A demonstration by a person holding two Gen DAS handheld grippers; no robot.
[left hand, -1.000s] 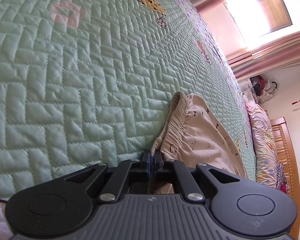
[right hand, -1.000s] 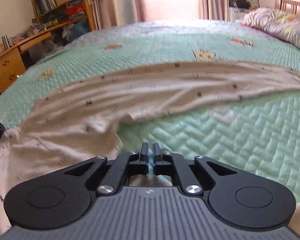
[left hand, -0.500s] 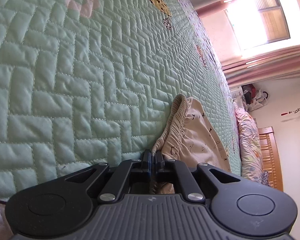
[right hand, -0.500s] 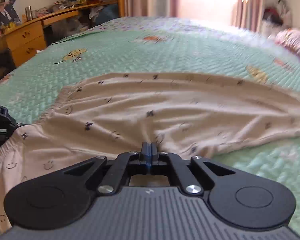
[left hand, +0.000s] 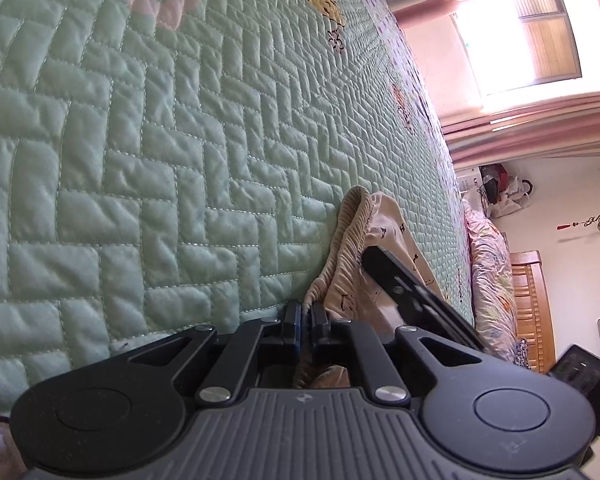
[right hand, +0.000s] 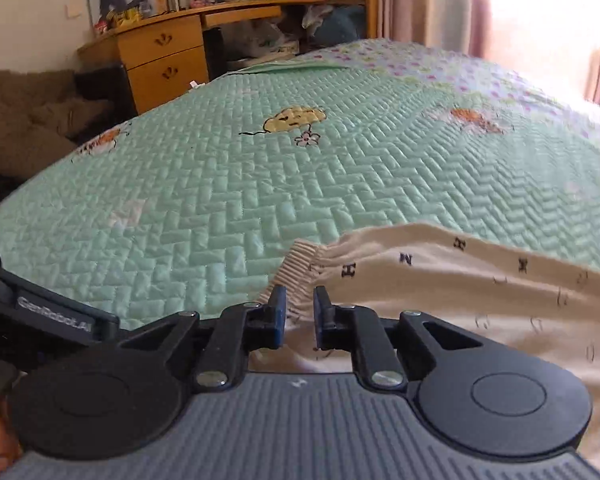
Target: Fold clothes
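Left wrist view: our left gripper point(left hand: 305, 322) was pinched tight on the ribbed waistband point(left hand: 350, 236) of the beige trousers point(left hand: 396, 248), elastic edge caught between the pads. Our right gripper point(right hand: 299, 312) had just been opening; its jaws stood apart with the same waistband lying between them, pads clear of the cloth as far as we could see. From the left camera, the right tool's body sat close by on the fabric.

Trousers lay on the green quilted bedspread point(right hand: 228, 184), near its front edge, stretching away to the right in the right wrist view. Waistband end looked doubled over, both grippers meeting at it, so we judged one lengthwise fold laid down and being released. Far end was out of frame; couldn't confirm alignment. Still left, by our read: at least one crosswise fold, then smoothing.
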